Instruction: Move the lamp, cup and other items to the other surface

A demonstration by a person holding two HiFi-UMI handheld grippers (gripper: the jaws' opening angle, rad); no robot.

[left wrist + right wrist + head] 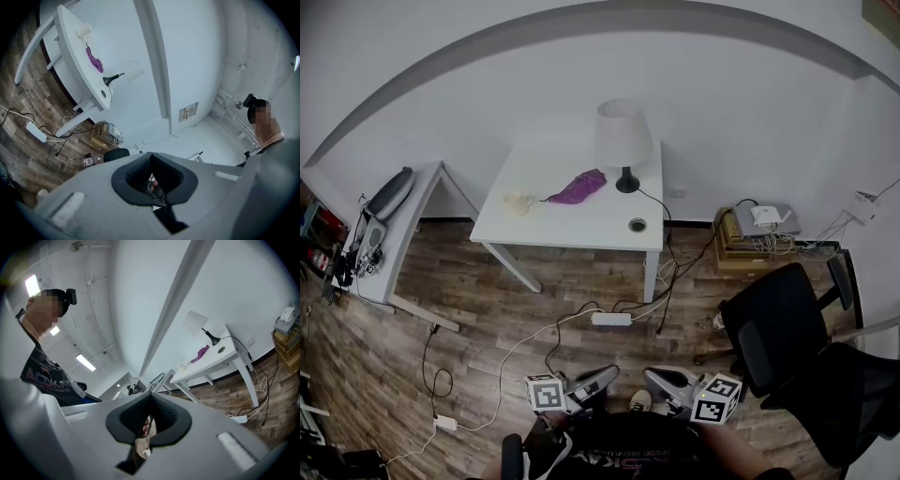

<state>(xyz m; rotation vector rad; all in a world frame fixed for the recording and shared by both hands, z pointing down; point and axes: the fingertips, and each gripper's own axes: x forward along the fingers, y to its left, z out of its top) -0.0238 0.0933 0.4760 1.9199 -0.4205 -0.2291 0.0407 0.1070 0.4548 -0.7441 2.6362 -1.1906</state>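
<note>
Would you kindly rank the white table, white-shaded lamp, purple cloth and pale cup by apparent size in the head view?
Largest to smallest:
1. white table
2. white-shaded lamp
3. purple cloth
4. pale cup

white table (572, 228) holds 3 things: lamp (623, 141) at the back right, purple cloth (578, 187) mid, cup (517, 202) left. power strip (611, 319) lies on the wood floor (487, 300).

A white table (572, 220) stands against the white wall (487, 84) on a wood-plank floor (534, 309); left of it a second desk (412, 225), to its near right a black office chair (778, 323)
</note>
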